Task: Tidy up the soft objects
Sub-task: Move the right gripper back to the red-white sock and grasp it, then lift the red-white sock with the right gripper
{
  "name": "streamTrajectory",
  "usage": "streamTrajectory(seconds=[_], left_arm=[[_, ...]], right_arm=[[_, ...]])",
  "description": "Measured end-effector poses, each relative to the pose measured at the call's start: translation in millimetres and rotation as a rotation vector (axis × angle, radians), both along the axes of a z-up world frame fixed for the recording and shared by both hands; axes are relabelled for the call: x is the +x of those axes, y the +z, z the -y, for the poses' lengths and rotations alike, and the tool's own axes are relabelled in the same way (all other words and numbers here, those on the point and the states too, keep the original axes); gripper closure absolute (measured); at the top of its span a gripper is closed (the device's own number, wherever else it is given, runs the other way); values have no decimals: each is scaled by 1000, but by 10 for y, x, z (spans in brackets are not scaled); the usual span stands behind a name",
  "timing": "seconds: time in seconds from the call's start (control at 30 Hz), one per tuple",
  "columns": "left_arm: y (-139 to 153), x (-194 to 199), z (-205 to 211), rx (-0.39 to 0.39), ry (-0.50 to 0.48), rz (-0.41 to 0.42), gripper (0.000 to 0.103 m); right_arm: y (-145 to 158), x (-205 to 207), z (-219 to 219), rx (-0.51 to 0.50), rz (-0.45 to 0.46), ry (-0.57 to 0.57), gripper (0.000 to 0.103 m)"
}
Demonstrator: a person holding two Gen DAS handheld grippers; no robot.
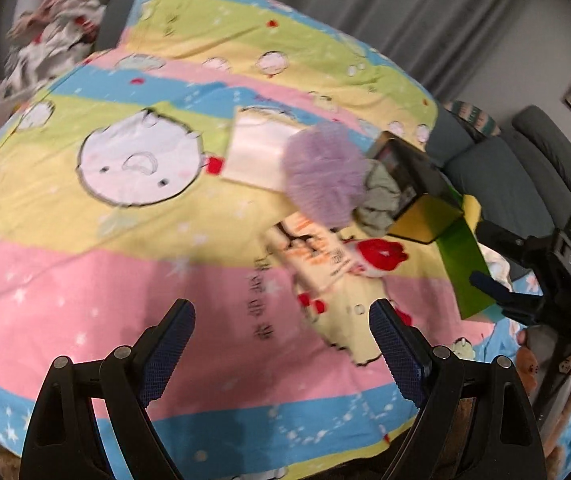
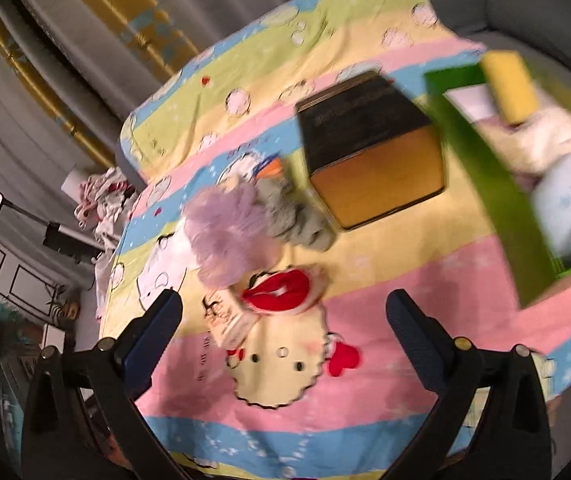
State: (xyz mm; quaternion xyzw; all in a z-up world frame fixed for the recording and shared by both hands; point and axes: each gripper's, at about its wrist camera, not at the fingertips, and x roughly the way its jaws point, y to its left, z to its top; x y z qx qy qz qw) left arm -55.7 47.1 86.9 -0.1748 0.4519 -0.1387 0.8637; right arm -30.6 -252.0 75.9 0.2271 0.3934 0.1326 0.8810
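Note:
On a colourful cartoon bedspread lie a purple mesh bath pouf, a crumpled grey-green cloth and a red lips-shaped plush. The plush partly rests on a printed book. A green box at the right holds a yellow sponge and pale soft items. My left gripper is open and empty, short of the book. My right gripper is open and empty, just before the lips plush.
A black and gold box stands between the cloth and the green box. A pale flat packet lies behind the pouf. Crumpled clothing sits at the bed's far corner. A grey sofa is at the right.

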Motion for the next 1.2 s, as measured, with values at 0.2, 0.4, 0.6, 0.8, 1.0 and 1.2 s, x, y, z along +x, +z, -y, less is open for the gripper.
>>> streamTrajectory(seconds=[0.2, 0.4, 0.6, 0.8, 1.0, 1.2], left_arm=[[-73, -63, -175, 7, 32, -43, 14], [-82, -128, -334, 38, 66, -45, 14], [-102, -144, -450, 64, 96, -55, 14], [-77, -179, -507, 103, 135, -45, 14], [-63, -228, -677, 136, 197, -43, 14], [-144, -294, -843, 140, 241, -76, 14]], right_arm=[[-274, 416, -361, -90, -84, 15, 8], [-560, 737, -541, -155, -165, 5, 34], [-458, 591, -551, -157, -99, -20, 62], [-42, 240, -745, -77, 32, 94, 62], [-83, 46, -1398, -14, 83, 291, 62], [-580, 132, -1823, -14, -65, 368, 61]])
